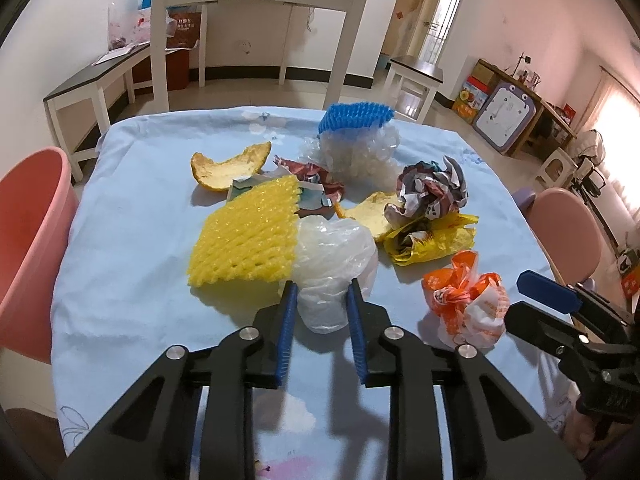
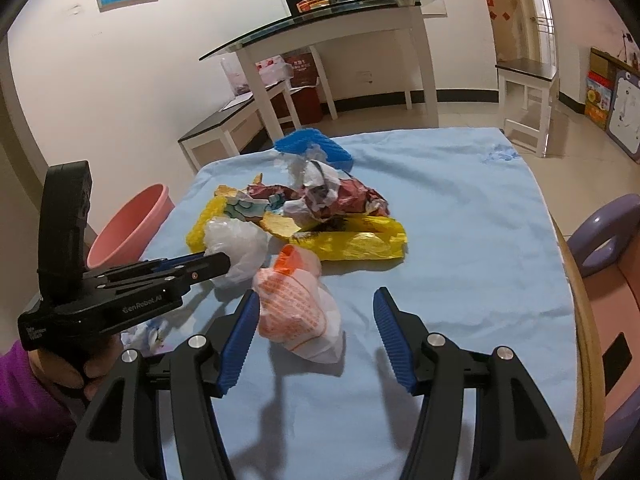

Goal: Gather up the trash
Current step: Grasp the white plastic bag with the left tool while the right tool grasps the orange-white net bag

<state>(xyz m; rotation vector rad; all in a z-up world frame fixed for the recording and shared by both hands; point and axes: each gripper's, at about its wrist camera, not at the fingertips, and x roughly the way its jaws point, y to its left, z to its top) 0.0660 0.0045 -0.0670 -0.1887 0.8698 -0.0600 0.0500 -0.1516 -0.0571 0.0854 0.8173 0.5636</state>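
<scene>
The left gripper [image 1: 322,300] has its 2 fingers set either side of the white bag [image 1: 334,256], narrowly parted and touching it, though not visibly clamped. The bag lies dead ahead on the desk [image 1: 132,280], just beside the yellow net [image 1: 246,236]. The right gripper [image 2: 316,320] gapes wide around the orange bag [image 2: 298,312], gripping nothing. A pink bin [image 1: 28,240] waits at the left, nearer the left gripper.

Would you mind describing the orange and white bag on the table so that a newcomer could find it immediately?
Start at the table's light blue cloth, then the heap of trash in its middle. The orange and white plastic bag lies on the near edge of that heap, between the open fingers of the right gripper. It is the only orange-printed item; the crumpled bag beside it is plain white.
</scene>
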